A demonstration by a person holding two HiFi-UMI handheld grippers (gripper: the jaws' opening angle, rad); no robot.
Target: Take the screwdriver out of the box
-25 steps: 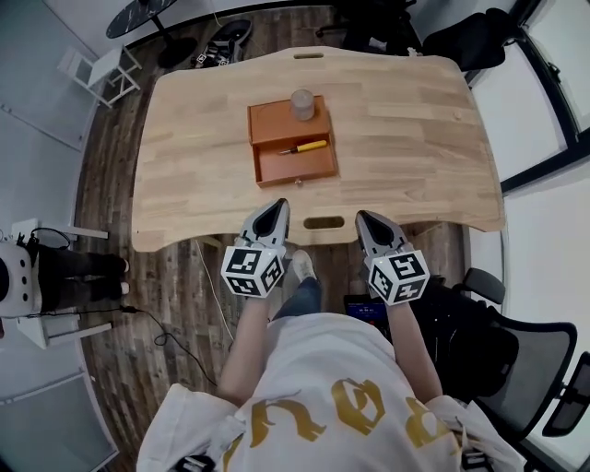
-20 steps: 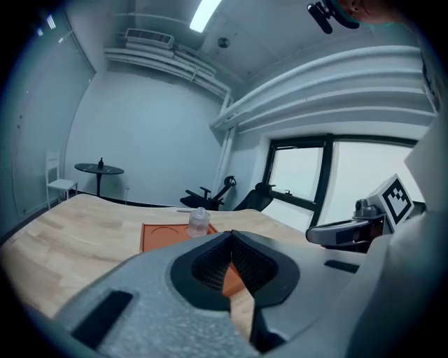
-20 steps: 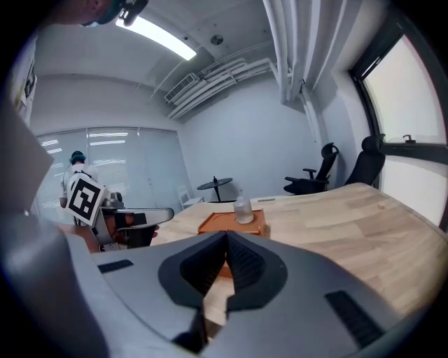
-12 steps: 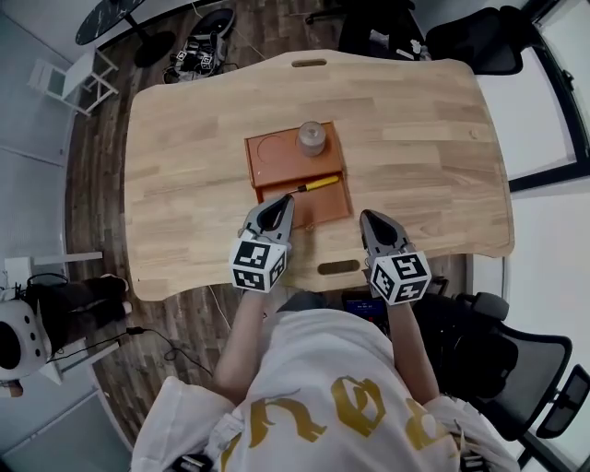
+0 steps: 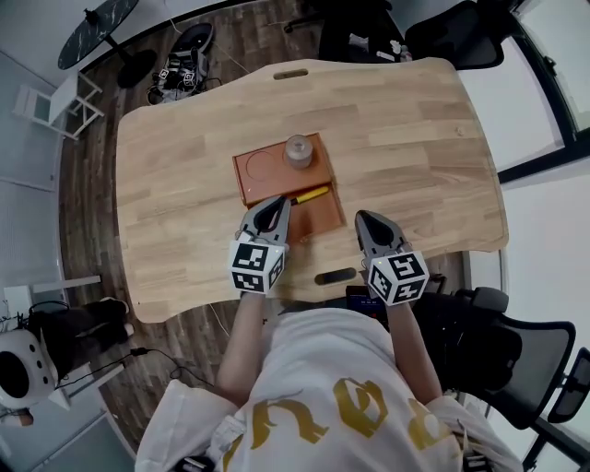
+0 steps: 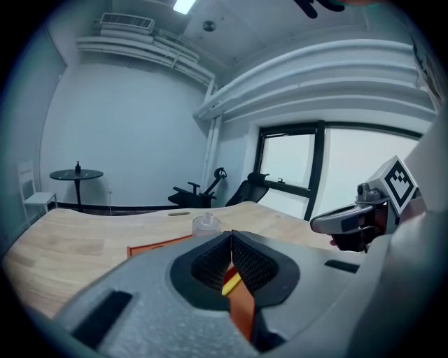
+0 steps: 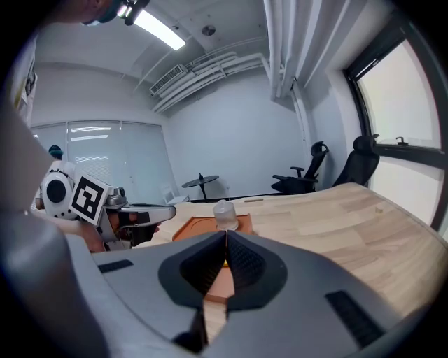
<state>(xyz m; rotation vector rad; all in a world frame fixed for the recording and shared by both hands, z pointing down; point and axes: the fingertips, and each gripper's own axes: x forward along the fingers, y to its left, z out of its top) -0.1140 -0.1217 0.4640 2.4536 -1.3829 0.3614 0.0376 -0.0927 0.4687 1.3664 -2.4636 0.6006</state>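
Observation:
An open orange box (image 5: 318, 218) lies in the middle of the wooden table (image 5: 415, 147). Inside it lies the screwdriver (image 5: 312, 194), yellow-handled, slanting up to the right. A clear jar (image 5: 298, 149) stands on the box's far part. My left gripper (image 5: 276, 206) is shut and empty, its tip over the box's near left edge. The right gripper (image 5: 363, 219), also shut and empty, hovers just right of the box. In the left gripper view the screwdriver (image 6: 232, 282) shows as a yellow strip below the jaws' meeting line. The right gripper view shows the jar (image 7: 222, 210) straight ahead.
A slot (image 5: 334, 276) is cut near the table's front edge and another slot (image 5: 290, 74) at its far edge. Black office chairs (image 5: 516, 355) stand to the right and behind the table. A round side table (image 5: 97, 20) and a white chair (image 5: 51, 101) stand at the far left.
Both grippers have come forward from the table's front edge to the box. The left tip now overlaps the box's near edge. Both stayed shut.

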